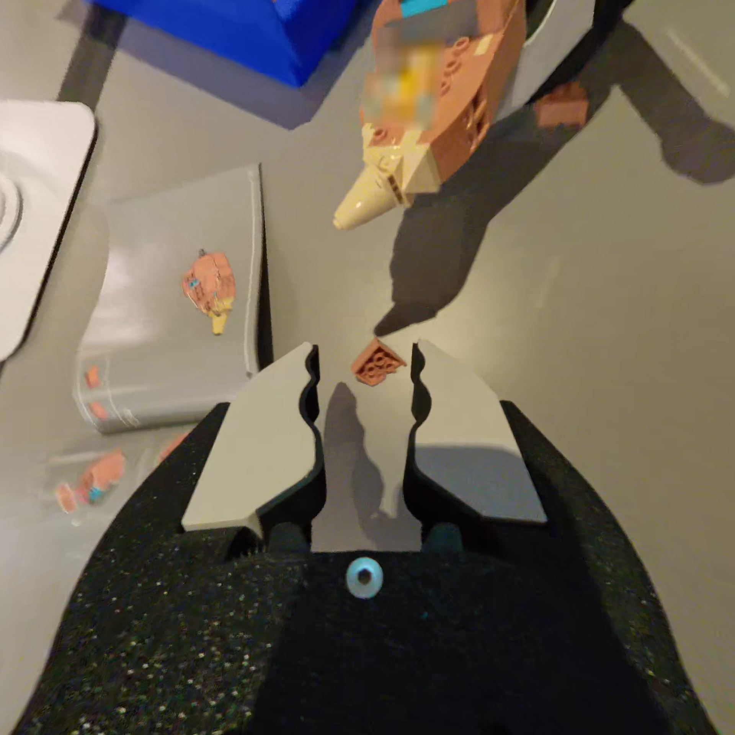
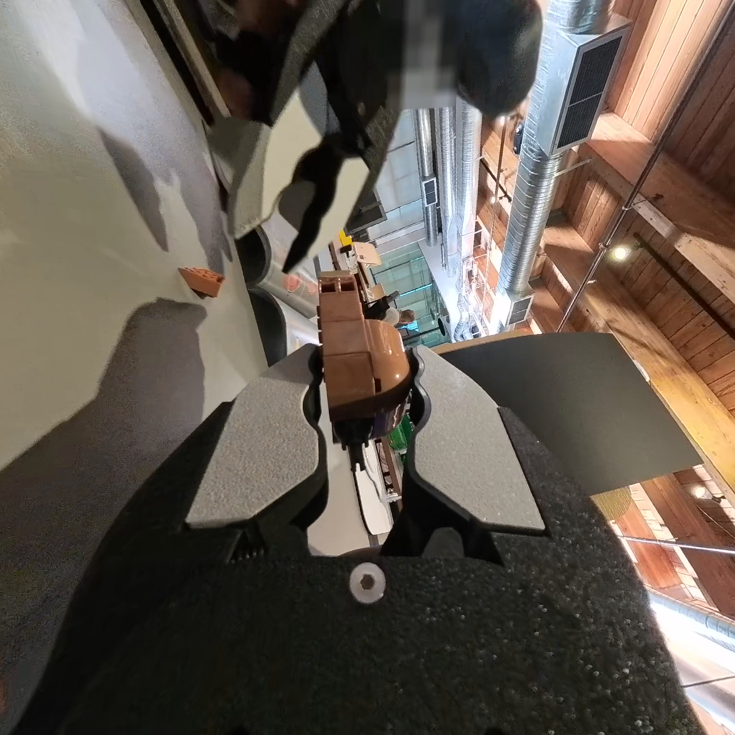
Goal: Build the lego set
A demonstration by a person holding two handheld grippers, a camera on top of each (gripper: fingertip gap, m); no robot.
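In the left wrist view my left gripper point(image 1: 365, 350) is open above the grey table, its tips either side of a small brown wedge plate point(image 1: 378, 365) that lies flat, studs up. The brown and tan lego ship model point(image 1: 433, 107) hangs in the air beyond it, tan nose pointing down-left, held at its far end by the right gripper. In the right wrist view my right gripper point(image 2: 366, 354) is shut on the brown lego model point(image 2: 354, 358). The left gripper point(image 2: 310, 199) shows above it, and the brown wedge plate point(image 2: 201, 282) lies on the table at left.
An open instruction booklet point(image 1: 175, 302) lies left of the left gripper. A clear bag with loose bricks point(image 1: 91, 481) sits at the lower left. A blue box point(image 1: 238, 35) stands at the back, a white tray point(image 1: 35, 207) at the far left, another brown piece point(image 1: 560, 105) at the upper right. Some 10 cm of space lies between my two pairs of fingers.
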